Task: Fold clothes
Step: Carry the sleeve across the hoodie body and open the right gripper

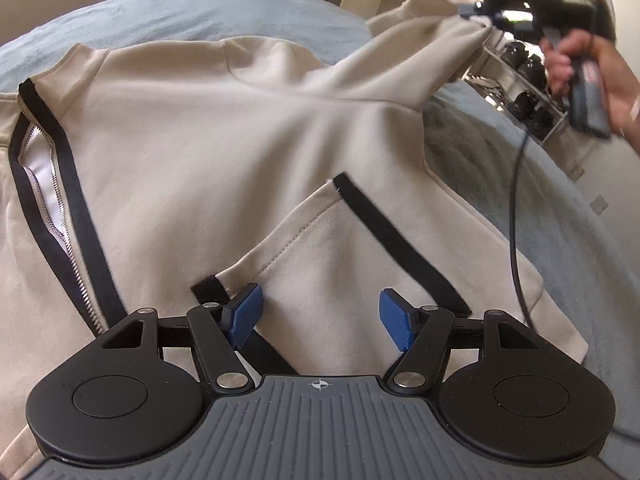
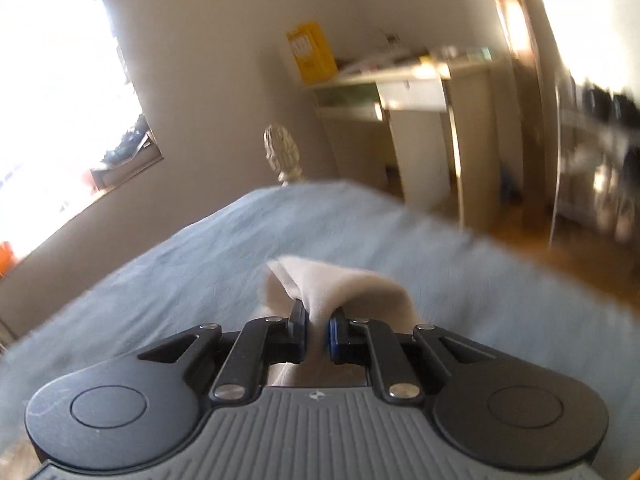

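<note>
The right gripper [image 2: 318, 330] is pinching a bunched fold of the beige jacket [image 1: 248, 140] and lifting it off the bed [image 1: 540, 216], while the left gripper [image 1: 320, 316] is hovering with jaws apart, pinning nothing, so the cloth may be slipping free or dragging the body askew.

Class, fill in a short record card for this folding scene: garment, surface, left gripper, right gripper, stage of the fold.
garment: beige zip jacket with black trim, spread flat
surface: blue bedcover
left gripper: left gripper open, above the jacket's black-trimmed pocket, holding nothing
right gripper: right gripper shut on the jacket's sleeve, lifted off the bed
stage: sleeve raised, not yet laid across the body
</note>
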`<state>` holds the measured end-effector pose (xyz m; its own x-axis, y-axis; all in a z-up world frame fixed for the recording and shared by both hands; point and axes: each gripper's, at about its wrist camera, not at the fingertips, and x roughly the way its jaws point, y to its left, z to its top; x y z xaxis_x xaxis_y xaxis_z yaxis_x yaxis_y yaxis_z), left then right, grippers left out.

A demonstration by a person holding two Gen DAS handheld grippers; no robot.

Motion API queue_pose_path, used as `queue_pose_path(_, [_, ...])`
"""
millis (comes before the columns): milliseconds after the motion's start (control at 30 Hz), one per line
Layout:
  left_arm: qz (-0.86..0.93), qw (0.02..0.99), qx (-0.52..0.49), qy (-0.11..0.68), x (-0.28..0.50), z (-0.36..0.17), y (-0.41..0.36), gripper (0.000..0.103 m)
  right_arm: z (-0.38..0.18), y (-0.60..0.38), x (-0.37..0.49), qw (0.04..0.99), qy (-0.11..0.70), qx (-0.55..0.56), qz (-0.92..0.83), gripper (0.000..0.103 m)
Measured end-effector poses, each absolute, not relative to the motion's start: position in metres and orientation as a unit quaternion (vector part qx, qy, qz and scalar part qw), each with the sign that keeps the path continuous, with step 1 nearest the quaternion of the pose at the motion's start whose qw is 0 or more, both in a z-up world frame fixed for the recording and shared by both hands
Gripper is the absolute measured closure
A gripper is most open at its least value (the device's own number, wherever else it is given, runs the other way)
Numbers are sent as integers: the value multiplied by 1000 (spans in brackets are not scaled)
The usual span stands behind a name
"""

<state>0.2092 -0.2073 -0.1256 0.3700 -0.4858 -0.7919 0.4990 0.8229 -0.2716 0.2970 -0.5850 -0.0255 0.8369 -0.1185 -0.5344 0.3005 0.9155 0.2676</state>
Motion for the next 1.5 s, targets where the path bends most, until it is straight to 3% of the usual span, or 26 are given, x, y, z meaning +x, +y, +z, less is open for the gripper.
queue_pose_path(200, [-304,825,13,477,209,-127,-203,38,-60,-591,319,935,290,159,-128,90])
queue_pose_path(267, [-307,824,14,476,208,-127,-202,38,-81,-606,312,915,308,206,-158,82])
queue_pose_path(333, [-310,823,17,476,208,-126,-201,38,-102,-630,298,887,324,270,-185,56])
queue_pose_path(467, [-318,819,14,477,210,-126,-200,38,-121,-672,250,846,316,378,-205,42])
queue_pose_path(567, [-325,817,9,476,212,-126,-196,38,-128,-691,210,809,302,466,-194,42])
queue_pose_path(767, [-331,814,-8,477,215,-125,-192,38,-111,-675,138,806,297,490,-148,42])
queue_pose_path(1033, [-331,813,-20,478,220,-127,-195,38,-88,-656,103,836,355,405,-109,42])
queue_pose_path(1200, [-330,812,-39,480,221,-129,-190,38,-109,-586,82,810,454,370,-6,42])
queue_pose_path(1267, [-329,812,-42,479,221,-129,-189,38,-114,-575,78,810,456,369,13,43])
queue_pose_path(1467, [-327,814,-43,478,219,-129,-188,38,-118,-567,79,804,458,373,71,57])
queue_pose_path(1500, [-327,815,-43,477,219,-129,-188,38,-116,-564,78,807,460,364,73,64])
